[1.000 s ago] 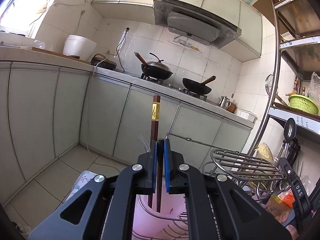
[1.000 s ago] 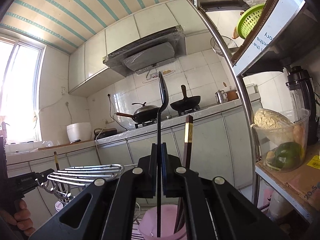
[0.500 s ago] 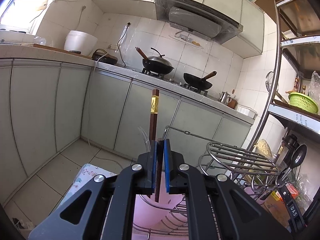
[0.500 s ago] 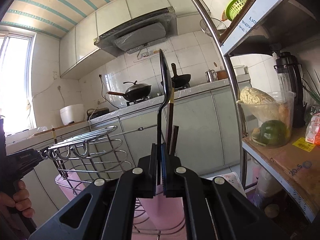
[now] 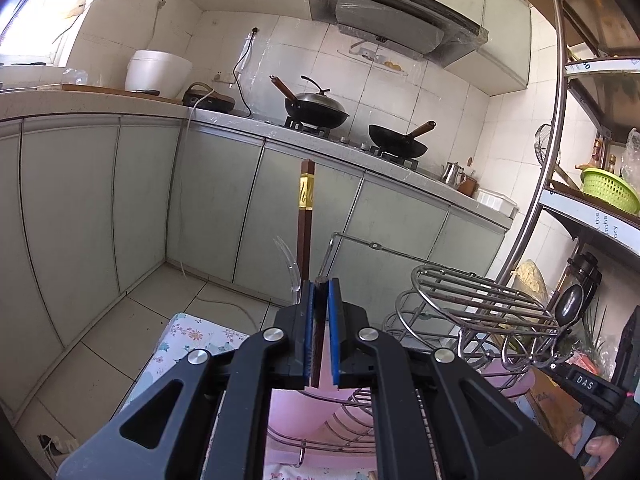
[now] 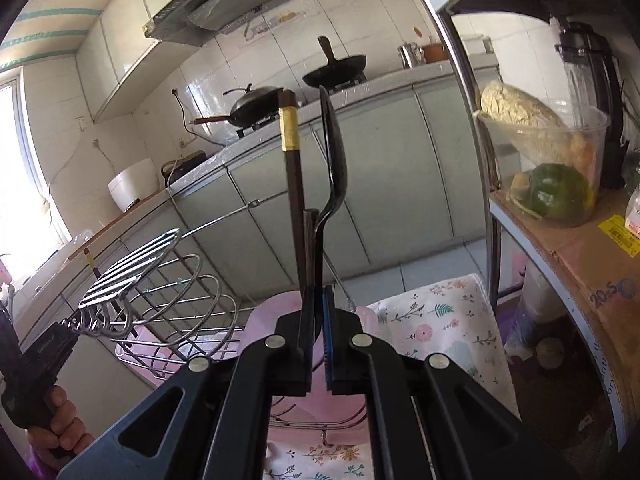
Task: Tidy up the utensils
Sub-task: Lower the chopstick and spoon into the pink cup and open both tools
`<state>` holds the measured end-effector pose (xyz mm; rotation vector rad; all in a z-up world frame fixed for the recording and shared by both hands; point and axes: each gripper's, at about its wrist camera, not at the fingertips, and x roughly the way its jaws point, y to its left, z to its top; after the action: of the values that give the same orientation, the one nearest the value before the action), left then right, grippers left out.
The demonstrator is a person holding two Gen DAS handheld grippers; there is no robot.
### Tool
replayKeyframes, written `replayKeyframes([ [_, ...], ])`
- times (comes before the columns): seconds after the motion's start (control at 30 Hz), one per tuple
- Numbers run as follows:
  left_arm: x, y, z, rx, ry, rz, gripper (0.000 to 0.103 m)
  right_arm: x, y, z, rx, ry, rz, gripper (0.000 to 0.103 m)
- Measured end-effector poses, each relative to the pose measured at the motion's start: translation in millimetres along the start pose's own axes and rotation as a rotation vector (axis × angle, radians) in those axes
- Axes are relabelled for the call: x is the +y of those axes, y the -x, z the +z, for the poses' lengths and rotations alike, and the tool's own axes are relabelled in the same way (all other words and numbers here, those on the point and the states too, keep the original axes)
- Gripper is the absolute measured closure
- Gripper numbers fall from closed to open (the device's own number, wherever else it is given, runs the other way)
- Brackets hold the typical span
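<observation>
A pair of dark brown chopsticks [image 5: 306, 208] with a gold band near the top is standing upright in the left claw [image 5: 320, 336], whose blue pads are closing narrowly on the lower part of the sticks. Just below and ahead of this claw a pink basin [image 5: 304, 412] is sitting with a wire dish rack [image 5: 472, 300] over it, the rack lying to the claw's right.

In the right claw [image 6: 318, 340] a black spoon [image 6: 335, 160] is being gripped by its thin handle, bowl uppermost and edge-on to the camera, the jaws nearly together on it. Right beside the spoon, on its left, a gold-banded chopstick [image 6: 294, 184] is rising from behind the claw; a shorter dark stick is showing next to it, and whether these are touching the spoon cannot be told from this angle. The wire dish rack [image 6: 160, 276] is lying to the left of this claw, over the pink basin [image 6: 276, 308], with a floral cloth [image 6: 436, 320] spreading to the right beneath it.

Farther right a metal shelf [image 6: 560, 240] is carrying a clear tub of vegetables [image 6: 548, 164]. Well beyond both claws two woks [image 5: 316, 110] are sitting on the stove by the tiled wall, and a white rice cooker [image 5: 158, 72] is standing further left along the kitchen counter.

At the lower left edge of the right view a hand [image 6: 60, 424] is gripping the other tool's handle.
</observation>
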<state>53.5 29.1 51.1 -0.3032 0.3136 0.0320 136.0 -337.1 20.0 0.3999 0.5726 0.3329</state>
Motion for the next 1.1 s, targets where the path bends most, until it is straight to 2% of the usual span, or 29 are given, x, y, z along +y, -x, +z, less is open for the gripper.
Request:
replayKeyframes([
  [0.1, 1, -3, 2, 0.023, 0.0, 0.002, 0.097, 0, -9, 12, 0.066, 0.009, 0.012, 0.099],
  [0.23, 0, -10, 5, 0.054, -0.003, 0.009, 0.097, 6, -15, 16, 0.111, 0.044, 0.0, 0.099],
  [0.67, 9, -23, 16, 0.097, 0.02, 0.004, 0.097, 9, -10, 12, 0.106, 0.088, -0.017, 0.099],
  [0.77, 5, -24, 12, 0.105, -0.005, 0.002, 0.097, 11, -7, 8, 0.084, 0.106, -0.034, 0.099],
  [0.9, -3, -25, 12, 0.112, -0.042, -0.01, 0.097, 10, -7, 11, 0.095, 0.092, -0.034, 0.099],
  [1.0, -6, -26, 15, 0.115, -0.054, -0.014, 0.094, 9, -9, 14, 0.119, 0.08, -0.025, 0.097],
  [1.03, -7, -25, 17, 0.109, -0.054, -0.013, 0.088, 8, -9, 15, 0.126, 0.076, -0.022, 0.096],
  [1.1, -6, -21, 21, 0.095, -0.048, -0.019, 0.077, 7, -9, 14, 0.135, 0.069, -0.012, 0.085],
])
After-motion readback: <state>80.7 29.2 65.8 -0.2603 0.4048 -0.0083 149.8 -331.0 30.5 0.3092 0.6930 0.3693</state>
